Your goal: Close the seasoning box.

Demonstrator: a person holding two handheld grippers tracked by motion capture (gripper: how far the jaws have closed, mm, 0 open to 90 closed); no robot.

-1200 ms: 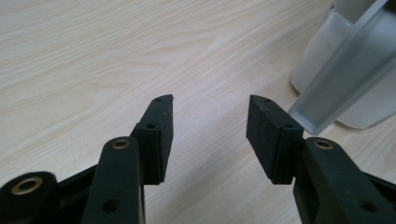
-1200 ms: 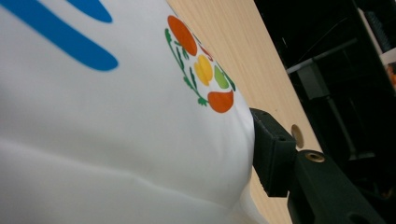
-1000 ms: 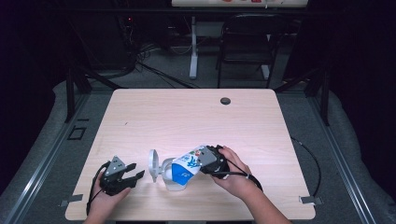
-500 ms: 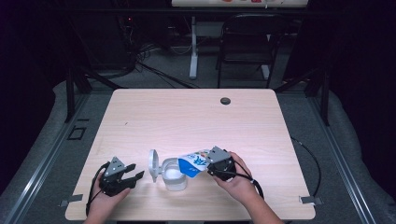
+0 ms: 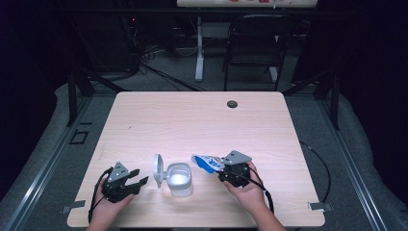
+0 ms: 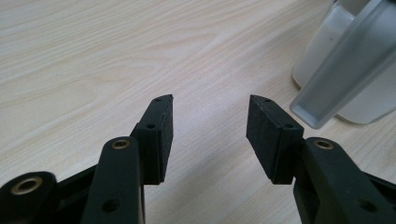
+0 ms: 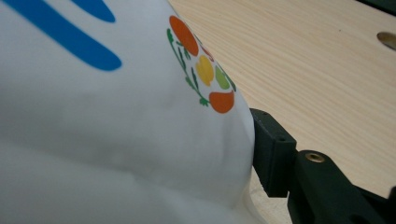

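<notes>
A white container [image 5: 179,179] stands near the table's front edge with its hinged lid [image 5: 158,169] swung open to the left. My right gripper [image 5: 220,167] is shut on a white pouch with blue print [image 5: 207,162], held just right of the container's mouth. In the right gripper view the pouch [image 7: 116,116] bulges against my right fingertip [image 7: 273,154] and hides the other one. My left gripper [image 5: 139,176] rests open on the table left of the lid. In the left gripper view its jaws [image 6: 210,126] stand apart over bare wood, with the lid [image 6: 345,70] close at the right.
The light wooden table [image 5: 202,125] stretches away behind the container. A black round grommet [image 5: 232,104] sits near its far edge. A dark chair [image 5: 255,43] and cables stand on the floor beyond the table.
My right gripper has carried the pouch to the right and a little down, from over the container's mouth to beside it. The left gripper and the container have stayed put.
</notes>
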